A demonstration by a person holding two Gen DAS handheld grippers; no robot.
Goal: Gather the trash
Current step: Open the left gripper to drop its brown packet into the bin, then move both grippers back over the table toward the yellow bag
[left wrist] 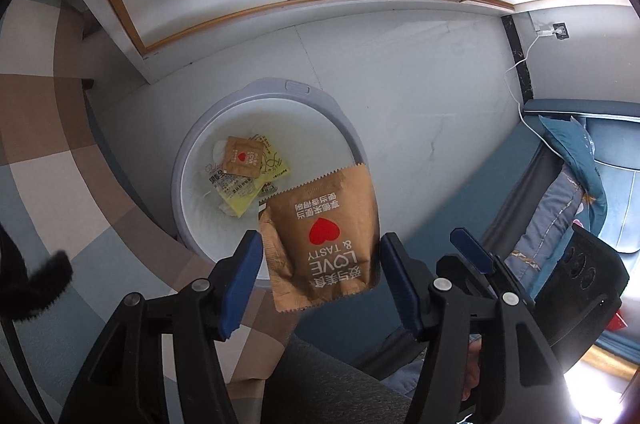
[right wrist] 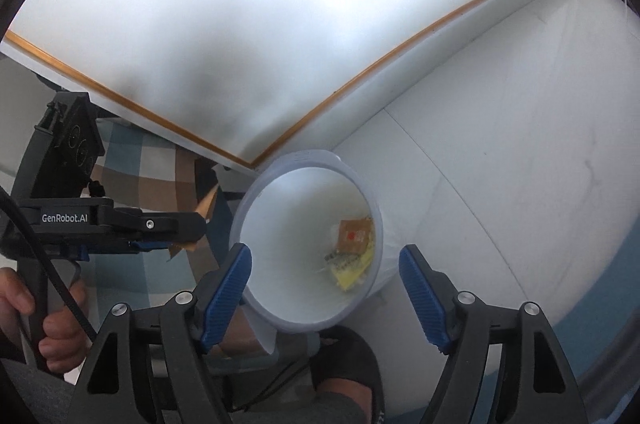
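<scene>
Your left tool [left wrist: 320, 272] is gaping, its ribbed blue pads flanking a crinkled tan foil packet [left wrist: 324, 244], long axis upright, print upside-down, over the round white bin [left wrist: 344, 128] holding more wrappers [left wrist: 248, 176]. Your right tool [right wrist: 324, 292] is spread wide, gripping nothing.

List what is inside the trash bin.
Inside the trash bin: a brown heart-print wrapper on top of yellow packets, a white printed packet and crumpled white paper. Anything beneath that pile is covered.
</scene>
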